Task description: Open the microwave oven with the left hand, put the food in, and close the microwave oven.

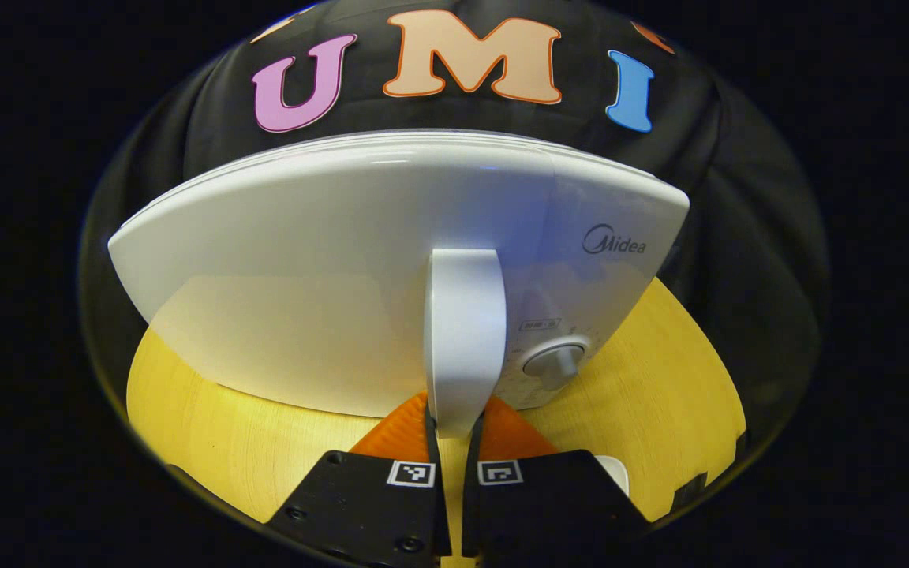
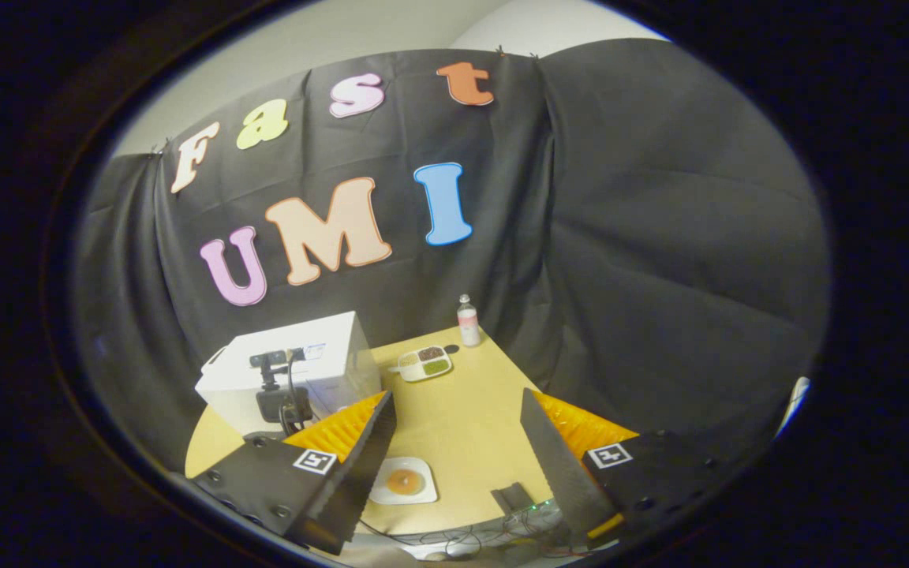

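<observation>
Left gripper view: we're clamping left gripper [image 1: 454,430] onto door handle [image 1: 464,331] of microwave [image 1: 328,260], door looking closed. Right gripper [image 2: 454,442] hanging wide open, empty. Food plate [image 2: 405,481] waiting near table edge, nothing loaded.

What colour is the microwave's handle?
White, same as the door. The handle shows best in the left gripper view, standing upright on the microwave.

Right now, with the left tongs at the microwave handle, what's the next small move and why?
Probably pull the handle back to swing the door open: the left tongs look shut on the white upright microwave handle, and the white microwave door is closed.
</observation>
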The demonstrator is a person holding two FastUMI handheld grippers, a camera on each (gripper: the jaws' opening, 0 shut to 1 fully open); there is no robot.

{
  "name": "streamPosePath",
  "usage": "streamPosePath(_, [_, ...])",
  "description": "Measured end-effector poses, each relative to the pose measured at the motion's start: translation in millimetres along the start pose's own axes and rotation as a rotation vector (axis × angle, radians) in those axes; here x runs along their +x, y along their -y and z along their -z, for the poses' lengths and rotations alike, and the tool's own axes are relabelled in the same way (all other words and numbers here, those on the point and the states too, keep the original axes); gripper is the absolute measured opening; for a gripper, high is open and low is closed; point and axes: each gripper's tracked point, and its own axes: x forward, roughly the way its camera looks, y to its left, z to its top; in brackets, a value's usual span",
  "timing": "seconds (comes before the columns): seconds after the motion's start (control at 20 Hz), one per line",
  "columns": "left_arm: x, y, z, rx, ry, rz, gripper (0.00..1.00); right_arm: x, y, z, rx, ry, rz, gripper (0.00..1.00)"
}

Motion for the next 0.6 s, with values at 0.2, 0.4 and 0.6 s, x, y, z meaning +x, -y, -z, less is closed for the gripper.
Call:
streamPosePath(0.2, [-23.0, -3.4, 15.8, -0.058, 0.018, -0.018, 0.05, -2.9, -2.9, 5.1, -0.033, -0.013, -0.013, 0.92])
streamPosePath(0.4, [-55.4, -9.6, 42.3, -0.027, 0.021, 0.017, 0.06, -2.9, -12.5, 16.9, -0.071, -0.048, -0.063, 0.99])
streamPosePath(0.6, [-76.3, -19.7, 57.7, 0.012, 0.019, 0.006, 0.12, -2.2, -26.6, 33.9, -0.111, -0.092, -0.151, 0.92])
